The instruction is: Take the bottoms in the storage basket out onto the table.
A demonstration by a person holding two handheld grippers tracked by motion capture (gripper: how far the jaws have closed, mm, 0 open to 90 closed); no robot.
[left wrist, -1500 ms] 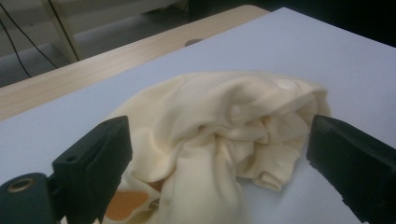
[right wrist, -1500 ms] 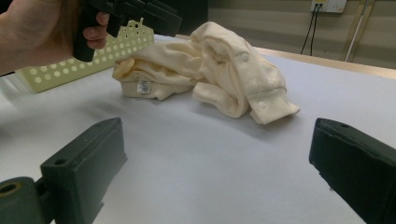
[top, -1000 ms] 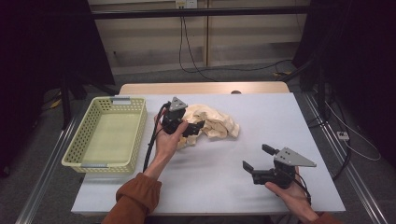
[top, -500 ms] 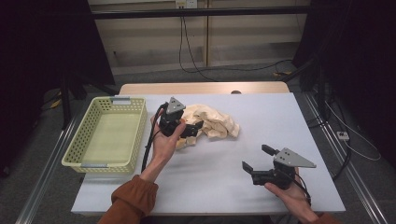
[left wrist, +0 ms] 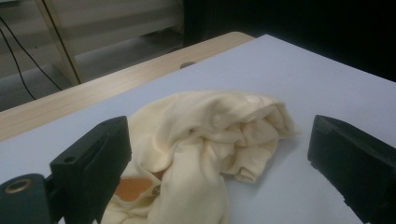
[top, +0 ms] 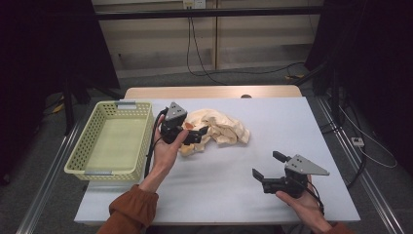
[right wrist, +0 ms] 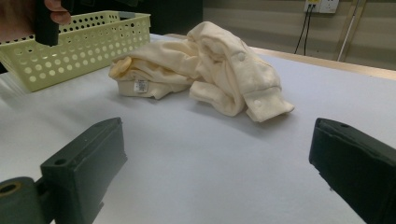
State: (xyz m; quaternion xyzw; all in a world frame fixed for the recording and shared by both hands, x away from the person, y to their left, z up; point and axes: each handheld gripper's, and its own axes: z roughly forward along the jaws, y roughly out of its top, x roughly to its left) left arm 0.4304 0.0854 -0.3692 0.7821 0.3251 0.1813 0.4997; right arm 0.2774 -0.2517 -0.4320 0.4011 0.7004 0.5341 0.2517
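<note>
cream garment (top: 219,130) — left part hidden

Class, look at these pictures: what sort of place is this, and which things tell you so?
Probably a lab or workshop set up for recording, not a home: a plain white table on metal rails, loose cables along the wall, and hand-held grippers, left and right.

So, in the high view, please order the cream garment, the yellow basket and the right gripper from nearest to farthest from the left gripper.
From the left gripper:
1. Cream garment, directly at its jaws.
2. Yellow basket, at the table's left.
3. Right gripper, at the near right of the table.
</note>
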